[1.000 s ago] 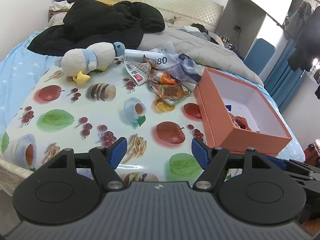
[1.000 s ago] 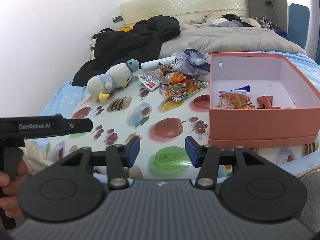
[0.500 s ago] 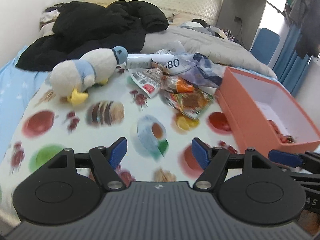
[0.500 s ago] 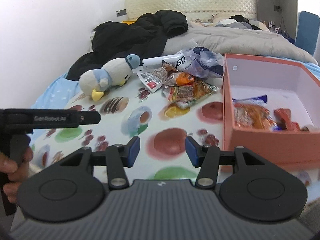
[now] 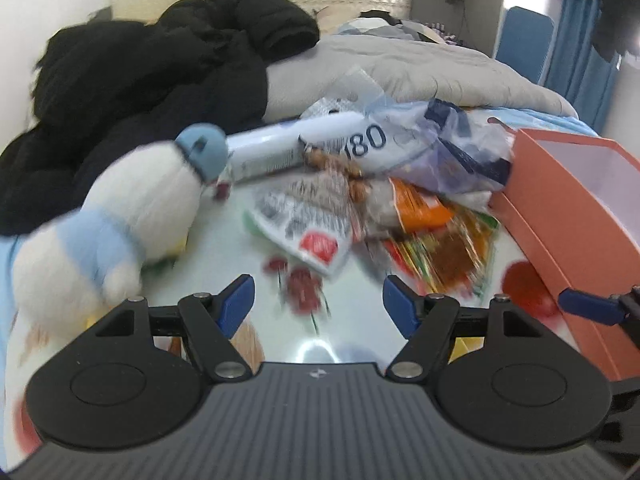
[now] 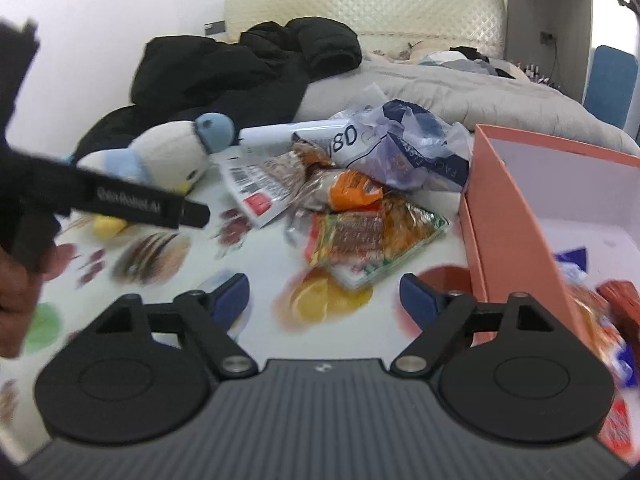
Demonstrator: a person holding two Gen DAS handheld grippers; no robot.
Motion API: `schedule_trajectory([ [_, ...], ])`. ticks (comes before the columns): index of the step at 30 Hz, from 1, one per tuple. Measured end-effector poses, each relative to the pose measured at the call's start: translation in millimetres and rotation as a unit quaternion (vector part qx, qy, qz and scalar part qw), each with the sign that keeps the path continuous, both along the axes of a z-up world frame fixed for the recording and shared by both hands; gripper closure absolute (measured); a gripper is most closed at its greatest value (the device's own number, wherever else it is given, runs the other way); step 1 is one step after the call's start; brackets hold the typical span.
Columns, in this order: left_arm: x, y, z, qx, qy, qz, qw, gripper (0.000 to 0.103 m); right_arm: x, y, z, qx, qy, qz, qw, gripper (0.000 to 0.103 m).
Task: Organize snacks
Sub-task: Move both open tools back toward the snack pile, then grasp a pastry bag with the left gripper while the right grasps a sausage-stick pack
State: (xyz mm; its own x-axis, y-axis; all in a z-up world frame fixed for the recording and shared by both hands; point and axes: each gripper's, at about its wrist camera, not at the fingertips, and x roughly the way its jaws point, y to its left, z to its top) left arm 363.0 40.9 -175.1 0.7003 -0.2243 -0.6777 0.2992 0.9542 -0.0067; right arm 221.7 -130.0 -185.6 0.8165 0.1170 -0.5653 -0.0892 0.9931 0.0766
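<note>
A pile of snack packets lies on the fruit-print cloth: a white packet with a red label (image 5: pixel 308 232) (image 6: pixel 256 192), an orange packet (image 5: pixel 416 208) (image 6: pixel 354 190) and a flat green-edged packet (image 5: pixel 444 256) (image 6: pixel 368 240). An orange box (image 5: pixel 560 216) (image 6: pixel 504 216) stands to their right with several snacks inside (image 6: pixel 612 312). My left gripper (image 5: pixel 318 304) is open and empty, just short of the white packet. My right gripper (image 6: pixel 324 296) is open and empty, just short of the green-edged packet. The left gripper's body (image 6: pixel 132 204) shows in the right wrist view.
A plush penguin (image 5: pixel 132 208) (image 6: pixel 160 160) lies left of the pile. A white tube (image 5: pixel 276 148) and a crumpled plastic bag (image 5: pixel 452 148) (image 6: pixel 404 152) lie behind it. A black jacket (image 5: pixel 152 68) and grey duvet (image 6: pixel 460 92) cover the bed beyond.
Both grippers have moved forward over the cloth toward the snack pile, which now looms much larger. The right gripper's jaws have opened wider. Nothing has been taken hold of.
</note>
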Motion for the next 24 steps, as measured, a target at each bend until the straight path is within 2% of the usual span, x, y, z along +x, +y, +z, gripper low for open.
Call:
schedule_trajectory([
  [4,43,-15,-7,0.01,0.003,-0.016,0.9998,0.028,37,1,-17,0.003,-0.001,-0.008,1.0,0.02],
  [8,85,-33,-22,0.059,0.014,-0.015,0.998,0.028,70,1,-32,-0.003,-0.003,-0.026,1.0,0.02],
  [12,116,-40,-29,0.041,0.012,-0.018,0.9989,0.028,93,-3,-42,-0.001,0.003,-0.04,0.999,0.022],
  [16,136,-56,-33,0.057,0.003,-0.031,0.9979,0.028,106,-1,-49,-0.007,0.009,-0.043,0.999,0.023],
  [18,145,-61,-37,0.055,0.008,-0.033,0.9979,0.029,110,3,-54,-0.016,0.014,-0.036,0.999,0.034],
  [20,152,-66,-42,0.066,0.012,-0.031,0.9972,0.03,114,6,-60,-0.026,0.022,-0.034,0.999,0.037],
  [22,156,-67,-45,0.066,0.014,-0.032,0.9972,0.032,116,7,-62,-0.031,0.021,-0.039,0.999,0.043],
  [24,157,-68,-47,0.059,0.022,-0.035,0.9974,0.048,114,8,-61,-0.033,0.02,-0.04,0.998,0.046],
])
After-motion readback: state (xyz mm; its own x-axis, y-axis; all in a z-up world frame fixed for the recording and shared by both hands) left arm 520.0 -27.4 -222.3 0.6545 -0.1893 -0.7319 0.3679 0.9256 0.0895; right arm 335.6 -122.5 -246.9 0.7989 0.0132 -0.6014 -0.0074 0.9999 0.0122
